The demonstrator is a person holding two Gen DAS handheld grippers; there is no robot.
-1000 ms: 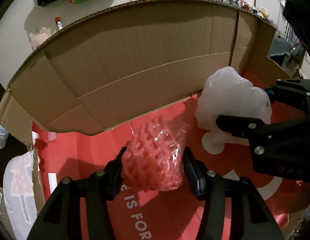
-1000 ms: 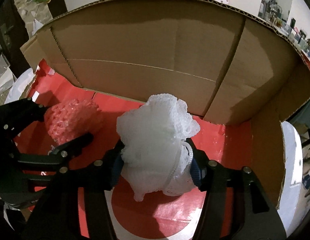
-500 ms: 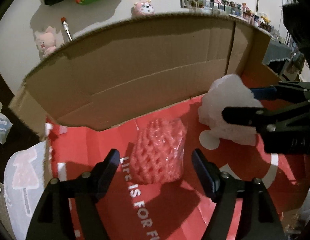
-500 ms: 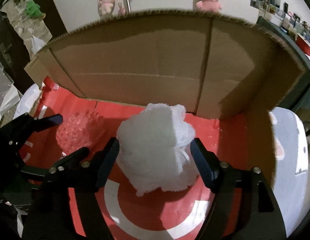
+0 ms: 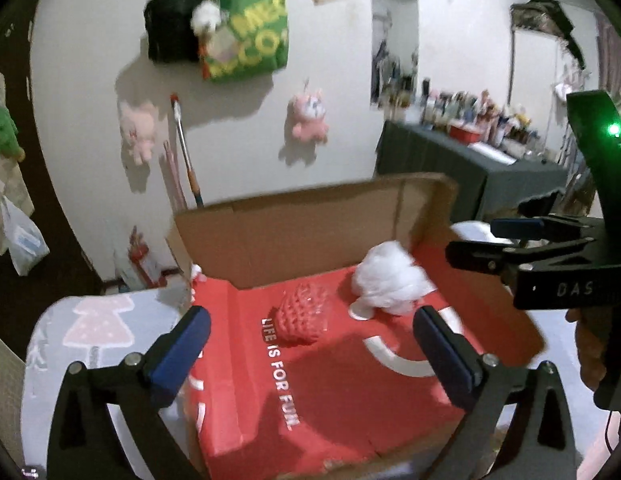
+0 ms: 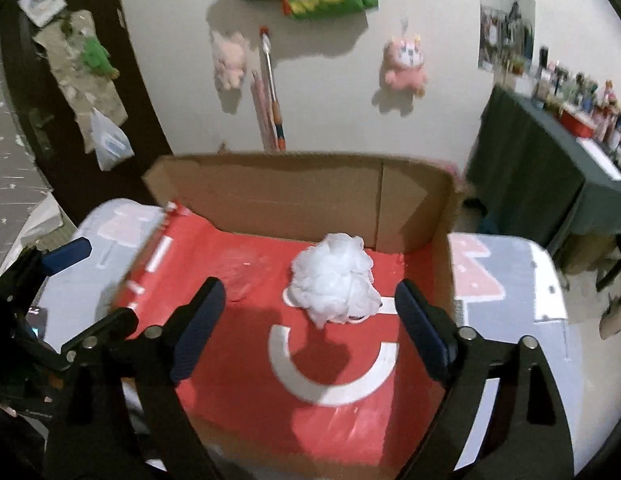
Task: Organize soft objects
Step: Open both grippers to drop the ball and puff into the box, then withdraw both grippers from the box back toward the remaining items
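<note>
Soft objects: red foam net [image 5: 304,318] and white mesh puff [image 5: 390,282] lie inside the red-lined cardboard box [image 5: 310,220].
Left claw [image 5: 310,344]: opening, empty.
Right claw [image 6: 310,316]: opening, empty.
Progress: both look placed.

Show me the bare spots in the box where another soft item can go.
The near half of the red box floor is free, around the white arc in front of the white puff. The left strip beyond the lettering is bare too. It is crowded at the back wall, where the red mesh ball and the puff sit side by side.
</note>
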